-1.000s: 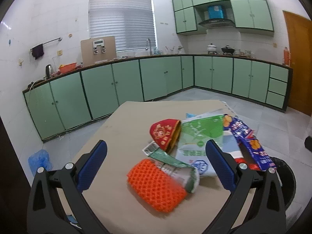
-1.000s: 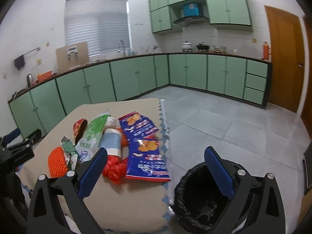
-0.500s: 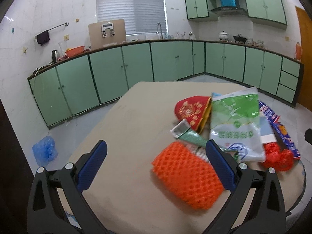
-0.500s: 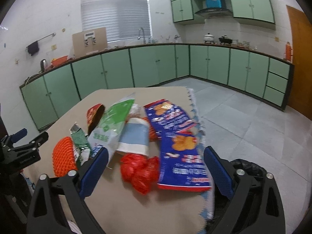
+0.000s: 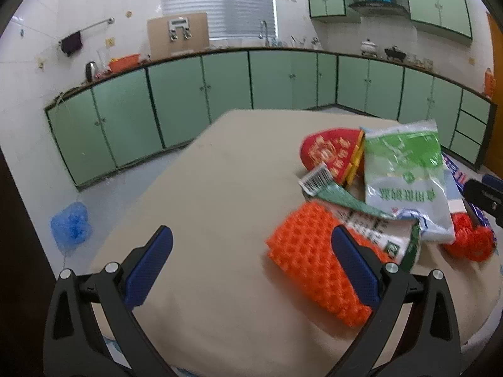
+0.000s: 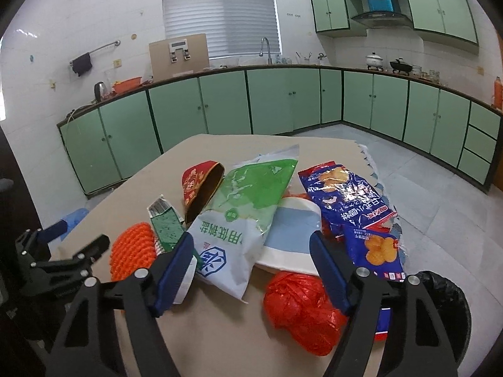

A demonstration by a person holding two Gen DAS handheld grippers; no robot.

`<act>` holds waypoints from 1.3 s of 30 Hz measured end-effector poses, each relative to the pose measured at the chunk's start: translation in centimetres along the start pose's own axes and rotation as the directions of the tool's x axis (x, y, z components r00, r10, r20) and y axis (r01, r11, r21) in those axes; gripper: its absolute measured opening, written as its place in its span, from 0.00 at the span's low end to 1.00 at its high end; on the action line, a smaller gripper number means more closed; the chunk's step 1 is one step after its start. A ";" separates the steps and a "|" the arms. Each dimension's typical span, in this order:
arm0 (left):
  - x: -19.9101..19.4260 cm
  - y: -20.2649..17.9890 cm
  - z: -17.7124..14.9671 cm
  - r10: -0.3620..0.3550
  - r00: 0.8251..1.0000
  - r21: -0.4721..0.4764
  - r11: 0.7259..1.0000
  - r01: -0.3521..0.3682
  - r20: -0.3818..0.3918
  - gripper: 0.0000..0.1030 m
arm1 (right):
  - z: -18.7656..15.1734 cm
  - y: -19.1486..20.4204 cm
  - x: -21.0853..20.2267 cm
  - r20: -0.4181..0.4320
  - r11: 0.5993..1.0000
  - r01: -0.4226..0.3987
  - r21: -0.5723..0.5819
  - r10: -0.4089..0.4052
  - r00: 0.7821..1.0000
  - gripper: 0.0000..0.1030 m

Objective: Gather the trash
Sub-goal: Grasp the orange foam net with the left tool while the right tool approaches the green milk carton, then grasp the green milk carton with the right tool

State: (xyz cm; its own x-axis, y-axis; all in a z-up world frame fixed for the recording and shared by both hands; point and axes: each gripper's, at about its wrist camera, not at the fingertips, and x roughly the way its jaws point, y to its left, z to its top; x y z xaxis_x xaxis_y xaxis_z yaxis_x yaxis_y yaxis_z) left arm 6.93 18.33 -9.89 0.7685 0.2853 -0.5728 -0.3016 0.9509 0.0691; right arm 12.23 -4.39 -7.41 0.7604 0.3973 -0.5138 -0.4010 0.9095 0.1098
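Trash lies piled on a beige table: an orange foam net, a green-and-white bag, a red pouch, a white-and-blue packet, blue chip bags and a crumpled red plastic bag. My left gripper is open over bare table, its right finger in front of the orange net. My right gripper hangs over the pile, its jaws closing. The green-and-white bag's end and the packet lie between them, untouched by the pads.
A black-lined bin stands by the table's near right corner. A green torn carton lies beside the orange net. Green cabinets run along the far walls. A blue bag sits on the floor at the left.
The left gripper moved left and lower, so the trash slid to the right of its view. The right gripper swung from the bin over to the pile, and its jaws narrowed.
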 end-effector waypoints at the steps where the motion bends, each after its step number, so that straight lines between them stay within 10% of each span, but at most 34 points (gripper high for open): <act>1: 0.1 -0.2 -0.2 -0.019 1.000 -0.005 1.000 0.019 -0.016 0.95 | -0.1 0.0 -0.1 -0.001 1.000 0.011 -0.006 -0.011 1.000 0.73; 14: 0.7 -4.6 -2.3 -0.088 0.992 0.047 0.995 0.093 -0.094 0.95 | -1.3 -2.1 -1.4 -0.002 0.998 0.070 -0.004 -0.070 0.998 0.73; 26: 1.4 -4.6 -2.8 -0.253 0.960 -0.018 0.967 0.252 -0.119 0.18 | -3.2 -1.7 -1.0 -0.046 0.998 0.049 -0.038 -0.051 0.998 0.72; 39: 0.3 -0.8 -1.5 -0.169 0.985 -0.046 0.985 0.167 -0.046 0.12 | -1.5 2.7 1.6 -0.043 0.991 -0.098 -0.089 0.094 0.995 0.71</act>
State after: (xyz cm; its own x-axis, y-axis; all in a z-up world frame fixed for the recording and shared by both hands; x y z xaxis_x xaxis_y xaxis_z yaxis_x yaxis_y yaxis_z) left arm 6.55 17.48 -11.39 0.7817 0.1150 -0.6130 -0.1948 0.9787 -0.0647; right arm 11.55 -1.49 -9.23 0.6963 0.4757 -0.5374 -0.5176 0.8516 0.0832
